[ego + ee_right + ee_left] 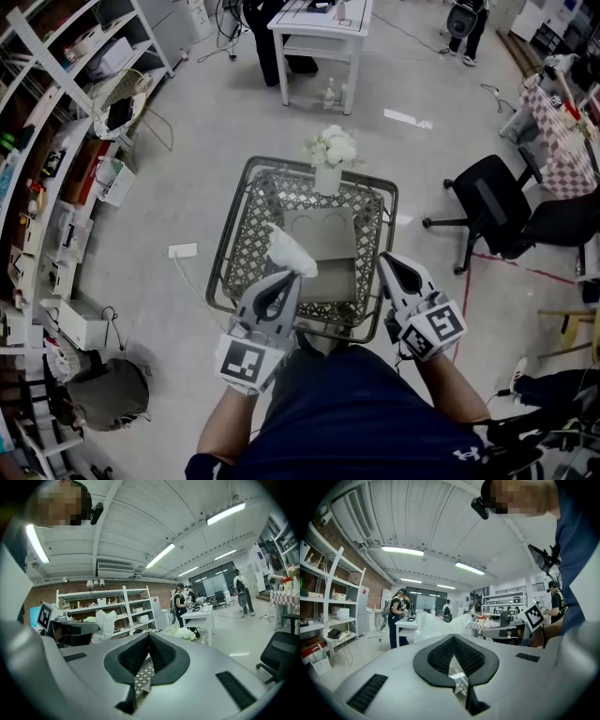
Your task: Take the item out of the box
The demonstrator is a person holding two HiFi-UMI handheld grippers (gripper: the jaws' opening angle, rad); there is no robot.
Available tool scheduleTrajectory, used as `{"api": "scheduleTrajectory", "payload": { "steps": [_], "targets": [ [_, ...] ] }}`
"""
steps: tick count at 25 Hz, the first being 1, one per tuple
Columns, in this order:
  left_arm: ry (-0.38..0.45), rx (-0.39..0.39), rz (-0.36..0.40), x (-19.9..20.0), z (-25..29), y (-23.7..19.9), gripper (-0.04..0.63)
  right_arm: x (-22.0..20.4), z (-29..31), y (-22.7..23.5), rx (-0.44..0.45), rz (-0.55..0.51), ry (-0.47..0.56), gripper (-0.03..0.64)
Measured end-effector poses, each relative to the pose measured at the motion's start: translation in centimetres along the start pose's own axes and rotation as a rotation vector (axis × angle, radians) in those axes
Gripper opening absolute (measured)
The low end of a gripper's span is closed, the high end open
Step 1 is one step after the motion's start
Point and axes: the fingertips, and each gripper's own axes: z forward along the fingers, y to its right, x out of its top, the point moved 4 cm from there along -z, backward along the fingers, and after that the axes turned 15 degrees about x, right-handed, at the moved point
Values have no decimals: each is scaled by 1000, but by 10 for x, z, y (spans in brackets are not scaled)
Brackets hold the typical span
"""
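Item (292, 251) hangs over the lattice table (242, 246), just above the left edge of the grey box (323, 239), so the lift looks nearly done. Best to carry it sideways clear of the box with a firm pinch. The left gripper (291, 274) is clamped on its thin wrapping, and the right gripper (386, 261) is closed on nothing. It looks white, crinkled, light and plastic-bagged.

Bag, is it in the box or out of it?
Out. The left gripper, shut on the bag, holds it up above the box's left edge; its own view shows the bag against the room.
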Motion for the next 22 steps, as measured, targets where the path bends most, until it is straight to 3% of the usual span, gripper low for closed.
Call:
{"api": "scheduleTrajectory", "payload": {
  "steps": [13, 22],
  "targets": [
    [67, 12, -34, 34, -19, -13, 15, 15, 0, -4, -30, -46, 14, 2],
    [62, -2, -29, 28, -18, -9, 15, 11, 0, -2, -30, -45, 13, 2]
  ]
}}
